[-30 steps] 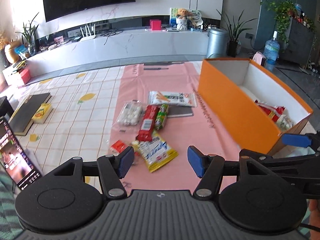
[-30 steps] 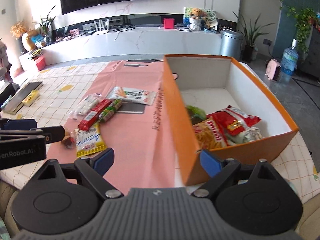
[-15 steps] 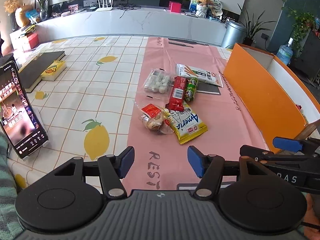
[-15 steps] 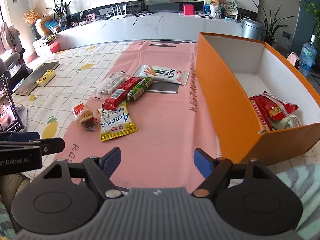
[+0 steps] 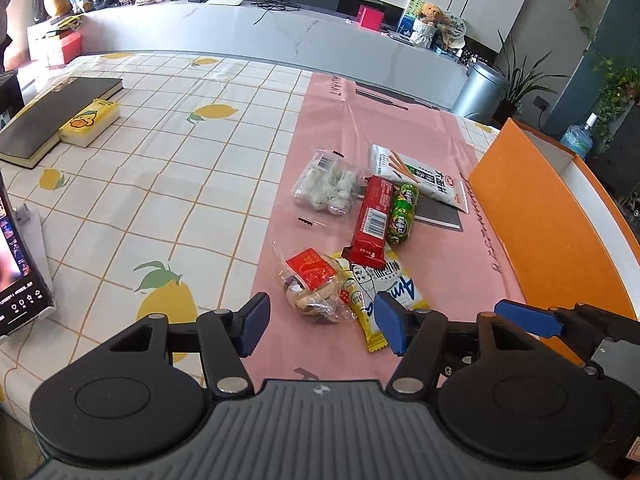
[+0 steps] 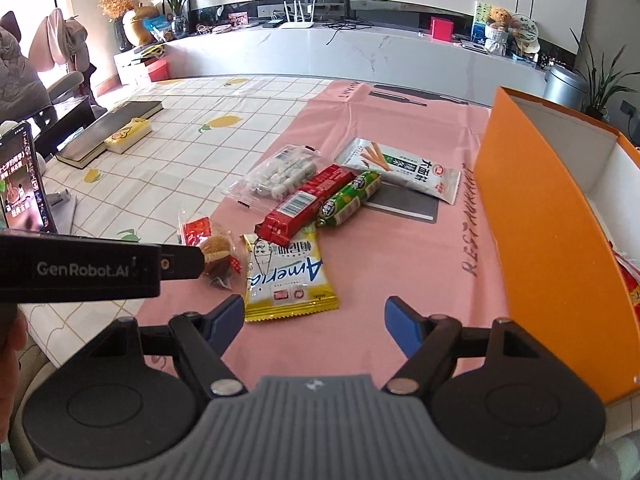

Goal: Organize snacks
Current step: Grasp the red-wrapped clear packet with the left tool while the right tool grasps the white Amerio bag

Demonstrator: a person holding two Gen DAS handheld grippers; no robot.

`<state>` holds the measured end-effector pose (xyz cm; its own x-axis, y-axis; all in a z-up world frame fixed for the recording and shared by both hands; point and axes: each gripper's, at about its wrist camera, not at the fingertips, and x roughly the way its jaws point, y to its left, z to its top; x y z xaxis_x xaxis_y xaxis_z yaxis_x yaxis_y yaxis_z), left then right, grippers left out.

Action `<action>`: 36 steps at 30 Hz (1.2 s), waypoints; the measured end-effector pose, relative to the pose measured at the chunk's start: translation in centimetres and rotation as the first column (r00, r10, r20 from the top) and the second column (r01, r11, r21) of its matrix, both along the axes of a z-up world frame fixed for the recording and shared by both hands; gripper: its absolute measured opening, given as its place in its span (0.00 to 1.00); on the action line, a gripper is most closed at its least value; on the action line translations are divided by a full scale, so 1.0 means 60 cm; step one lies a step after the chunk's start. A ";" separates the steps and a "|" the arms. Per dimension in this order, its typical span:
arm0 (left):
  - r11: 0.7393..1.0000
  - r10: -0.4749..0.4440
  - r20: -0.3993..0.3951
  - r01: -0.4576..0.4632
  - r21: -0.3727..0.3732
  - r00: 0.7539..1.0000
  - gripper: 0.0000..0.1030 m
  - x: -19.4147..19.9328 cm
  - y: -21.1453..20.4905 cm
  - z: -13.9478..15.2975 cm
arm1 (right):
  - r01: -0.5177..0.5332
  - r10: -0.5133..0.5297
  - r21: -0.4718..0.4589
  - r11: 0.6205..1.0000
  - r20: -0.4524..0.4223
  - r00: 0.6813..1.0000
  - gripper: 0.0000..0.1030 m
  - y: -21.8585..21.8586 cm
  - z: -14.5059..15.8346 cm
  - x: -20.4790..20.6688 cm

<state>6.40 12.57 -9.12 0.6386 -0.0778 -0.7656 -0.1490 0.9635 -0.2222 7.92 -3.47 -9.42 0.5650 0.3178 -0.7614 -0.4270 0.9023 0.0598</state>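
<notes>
Several snacks lie on the pink mat (image 5: 328,120): a clear pastry packet with a red label (image 5: 316,284), a yellow packet (image 5: 380,292), a red bar (image 5: 372,220), a green sausage (image 5: 402,214), a bag of white candies (image 5: 328,188) and a white-green stick packet (image 5: 420,176). My left gripper (image 5: 320,320) hovers just short of the pastry packet, jaws closing with nothing between the pads. My right gripper (image 6: 314,314) hangs over the mat near the yellow packet (image 6: 286,276), jaws closing on nothing. The orange box (image 6: 552,232) stands at the right, a red packet (image 6: 632,280) inside.
A phone on a stand (image 5: 16,256) stands at the table's left edge. A black book (image 5: 48,120) and a small yellow box (image 5: 90,122) lie at the far left. A dark flat card (image 5: 438,216) lies under the stick packet. The left gripper's finger (image 6: 80,268) crosses the right view.
Both grippers have sunk and swung left toward the snack pile, so the snacks look nearer and the orange box has slid to the right edge. The right jaws have narrowed.
</notes>
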 end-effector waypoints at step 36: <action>0.980 0.093 -0.093 -0.108 -0.167 0.991 0.43 0.034 0.079 -0.049 | -0.155 0.155 -0.043 0.987 0.006 0.988 0.63 0.074 -0.077 0.081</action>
